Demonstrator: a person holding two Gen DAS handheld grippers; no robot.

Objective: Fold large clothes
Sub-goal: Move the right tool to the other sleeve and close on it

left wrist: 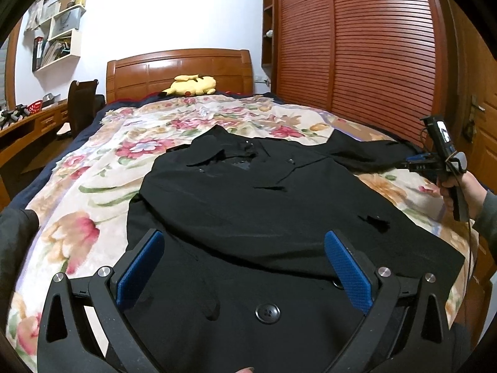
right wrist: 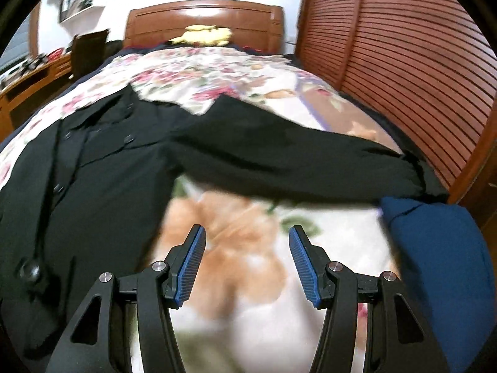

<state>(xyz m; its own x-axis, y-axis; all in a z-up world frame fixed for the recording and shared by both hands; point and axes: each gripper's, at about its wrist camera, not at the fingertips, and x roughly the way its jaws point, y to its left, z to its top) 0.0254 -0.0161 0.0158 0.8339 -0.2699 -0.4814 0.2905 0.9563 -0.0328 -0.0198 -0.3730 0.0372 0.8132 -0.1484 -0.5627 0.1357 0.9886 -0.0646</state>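
From the left wrist camera, the left gripper (left wrist: pixel 245 242) holds its two black fingers wide apart over the near end of the black coat (left wrist: pixel 248 205). The blue, finely ribbed pads (left wrist: pixel 141 267) face each other with nothing between them; whether they touch the cloth below cannot be told. The coat is matte, heavy-looking fabric spread front-up across the middle of the bed (left wrist: pixel 102 168), collar toward the headboard (left wrist: pixel 180 71), hem toward the foot edge. A large round black button (left wrist: pixel 267 313) sits near the hem. One sleeve (left wrist: pixel 366 152) stretches out toward the bed's right edge. There the right gripper (left wrist: pixel 416 163) is seen from the side, gripped by a hand (left wrist: pixel 456 192) in a grey sleeve; its fingers lie close beside the sleeve's cuff, but contact cannot be made out. The bed carries a plush floral blanket (left wrist: pixel 93 192) in cream, pink and orange. A yellow soft toy (left wrist: pixel 194 85) lies against the glossy wooden headboard, and a slatted reddish wooden wardrobe (left wrist: pixel 366 46) runs along the right side.

From the right wrist camera, which is blurred, the right gripper (right wrist: pixel 247 248) has its fingers moderately apart, holding nothing, with only the blanket (right wrist: pixel 236 248) showing between the blue ribbed pads (right wrist: pixel 189 267). The coat (right wrist: pixel 102 186) fills the left, and its sleeve (right wrist: pixel 279 161) crosses ahead of the fingertips, ending bunched near the bed's right edge. Dark blue bedding (right wrist: pixel 441 264) shows at that edge.
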